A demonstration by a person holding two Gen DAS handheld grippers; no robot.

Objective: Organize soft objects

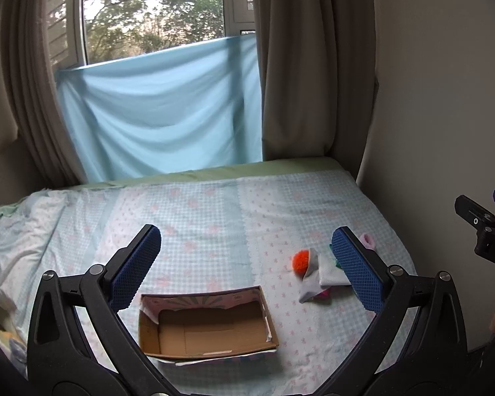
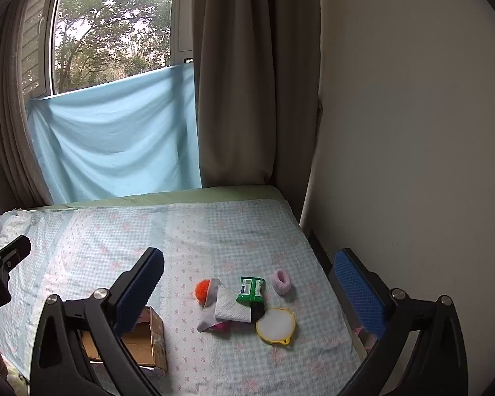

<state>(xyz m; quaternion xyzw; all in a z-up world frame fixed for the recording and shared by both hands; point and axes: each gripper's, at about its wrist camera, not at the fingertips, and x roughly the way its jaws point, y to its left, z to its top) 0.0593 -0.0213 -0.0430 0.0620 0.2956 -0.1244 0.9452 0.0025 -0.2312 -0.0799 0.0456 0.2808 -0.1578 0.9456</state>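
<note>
**Soft pile ahead of right gripper, box ahead of left**

Nearest: right gripper point(image 2: 247, 283), fingers spread wide, holding nothing. Just beyond, toward bed's point(image 2: 214, 231) right edge, the pile: orange pompom point(image 2: 202, 287), white mesh pouch point(image 2: 229, 307), green tissue pack point(image 2: 251, 290), pink scrunchie point(image 2: 283, 281), yellow-rimmed pad point(image 2: 276, 325). Left gripper point(image 1: 246, 264) equally wide, empty, over open cardboard box point(image 1: 208, 326). Probably right hand's pick: pile nearer it.

Only legible text: white letters "DA", cut off by frame edge, on the right gripper point(image 1: 478, 211) body, far right of left wrist view. Green packet point(image 2: 251, 289) has print, too small to read.
</note>
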